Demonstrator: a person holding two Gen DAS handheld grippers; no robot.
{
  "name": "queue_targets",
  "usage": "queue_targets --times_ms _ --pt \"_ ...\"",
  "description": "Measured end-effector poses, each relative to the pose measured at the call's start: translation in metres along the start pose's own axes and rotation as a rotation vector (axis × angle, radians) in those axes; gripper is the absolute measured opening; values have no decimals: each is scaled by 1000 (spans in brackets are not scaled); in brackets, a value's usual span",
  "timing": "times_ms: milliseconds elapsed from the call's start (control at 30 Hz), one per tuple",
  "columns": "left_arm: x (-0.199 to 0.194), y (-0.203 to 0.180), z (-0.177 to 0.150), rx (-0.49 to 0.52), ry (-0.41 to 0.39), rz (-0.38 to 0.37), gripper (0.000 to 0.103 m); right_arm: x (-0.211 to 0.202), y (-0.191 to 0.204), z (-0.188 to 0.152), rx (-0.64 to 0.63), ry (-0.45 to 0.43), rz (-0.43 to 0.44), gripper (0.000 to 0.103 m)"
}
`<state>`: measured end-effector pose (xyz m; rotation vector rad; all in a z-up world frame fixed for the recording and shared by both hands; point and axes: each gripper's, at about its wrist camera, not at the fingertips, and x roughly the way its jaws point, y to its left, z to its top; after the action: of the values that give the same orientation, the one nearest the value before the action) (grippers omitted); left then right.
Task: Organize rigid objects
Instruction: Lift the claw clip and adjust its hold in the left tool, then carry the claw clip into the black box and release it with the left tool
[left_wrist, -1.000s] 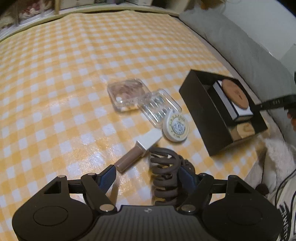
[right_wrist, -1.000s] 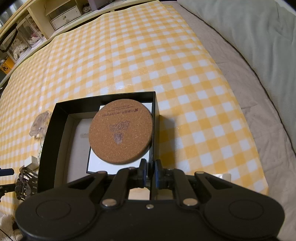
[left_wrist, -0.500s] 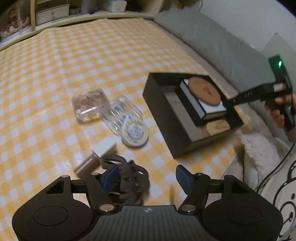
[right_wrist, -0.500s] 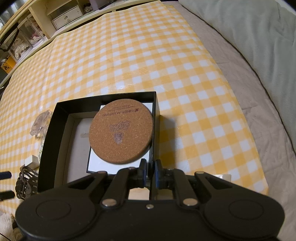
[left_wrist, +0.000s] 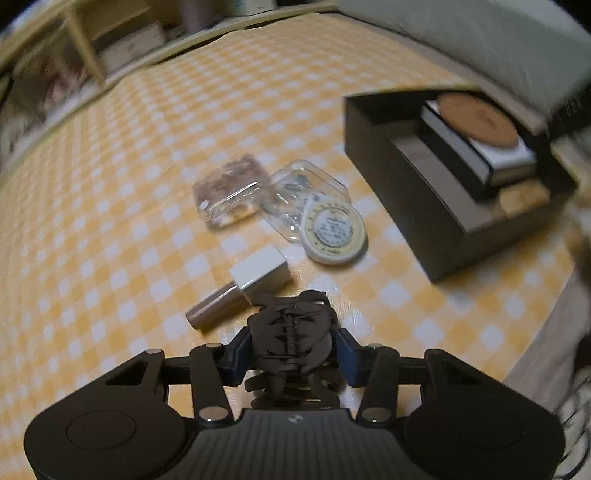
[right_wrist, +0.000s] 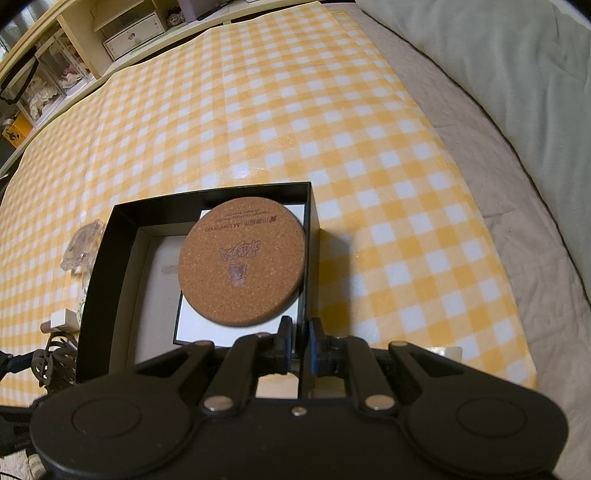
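A dark hair claw clip (left_wrist: 291, 332) sits between the blue pads of my left gripper (left_wrist: 293, 349). Its jaws are closing and the pads press on both sides of the clip. Just beyond lie a white-capped brown tube (left_wrist: 243, 288), a round tape measure (left_wrist: 334, 230) and two clear plastic cases (left_wrist: 229, 192). The black box (left_wrist: 406, 206) at the right holds a cork coaster (left_wrist: 476, 118) on a smaller white box. My right gripper (right_wrist: 300, 343) is shut on the near wall of the black box (right_wrist: 96, 295), with the coaster (right_wrist: 242, 262) right ahead of it.
All of this rests on a table with a yellow checked cloth (right_wrist: 295, 110). Grey bedding (right_wrist: 517, 110) runs along its right edge. Shelves with a drawer (right_wrist: 129, 33) stand beyond the far edge. The clip (right_wrist: 55, 362) and tube cap (right_wrist: 64, 319) show left of the box.
My left gripper swung over the clip and its jaws went from wide apart to pressing on the clip. The right gripper and the box have not moved.
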<state>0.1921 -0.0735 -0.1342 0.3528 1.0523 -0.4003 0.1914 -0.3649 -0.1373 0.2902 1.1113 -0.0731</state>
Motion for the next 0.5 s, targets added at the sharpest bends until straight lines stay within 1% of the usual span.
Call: queue_targets --times_ms 67,133,233,333,400,500 --pt "-1 12 2 -65 0 -36 45 0 0 0 1 0 2 11" --pt "-2 18 2 -109 1 -59 45 0 0 0 2 0 4 11" --pt "-3 21 2 -151 0 -96 45 0 0 0 1 0 2 11" --pt "-13 18 5 -143 -40 -123 45 0 -1 0 -2 0 1 11" --pt "-24 14 10 -128 -82 -147 45 0 0 0 -2 2 1 11" --pt "-43 5 21 -64 -161 -186 45 0 -1 0 5 6 4 11"
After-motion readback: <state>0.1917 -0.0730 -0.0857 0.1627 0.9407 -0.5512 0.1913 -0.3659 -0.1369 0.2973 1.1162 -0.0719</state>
